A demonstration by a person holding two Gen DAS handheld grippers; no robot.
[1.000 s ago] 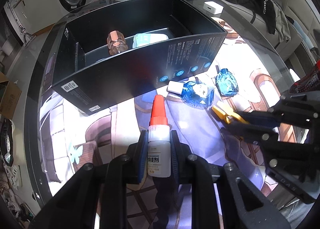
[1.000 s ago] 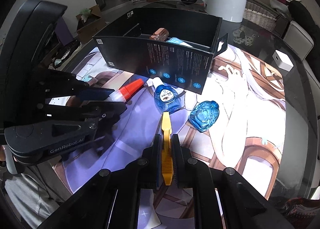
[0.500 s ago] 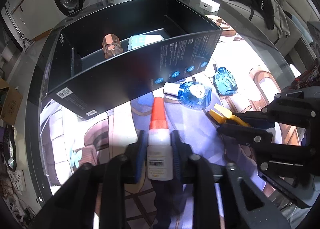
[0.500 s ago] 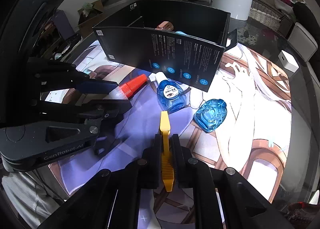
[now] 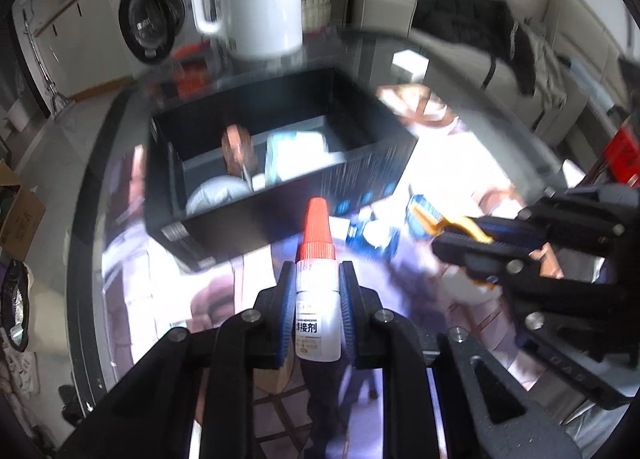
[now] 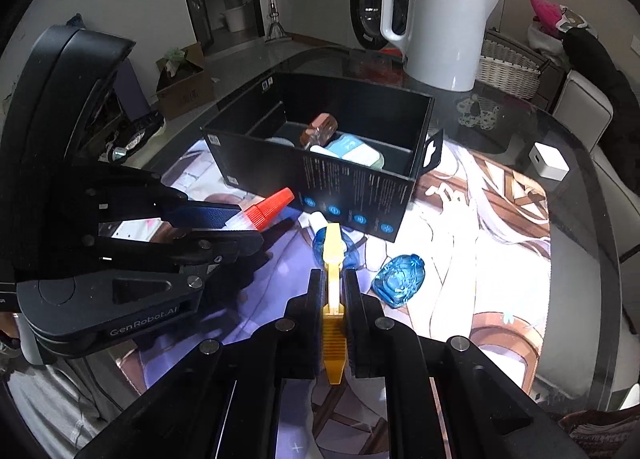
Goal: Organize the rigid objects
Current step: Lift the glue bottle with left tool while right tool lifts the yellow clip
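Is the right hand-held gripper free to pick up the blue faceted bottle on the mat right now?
Probably not yet: the right hand-held gripper is shut on a yellow tool. The blue bottle lies uncovered just to its right, so the path looks free once the tool is released.

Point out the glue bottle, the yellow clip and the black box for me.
glue bottle (image 5: 318, 309): left wrist view, on its white labelled body between the fingers.
yellow clip (image 6: 333, 259): right wrist view, on its shaft ahead of the fingers.
black box (image 6: 360, 189): right wrist view, on its printed near wall.
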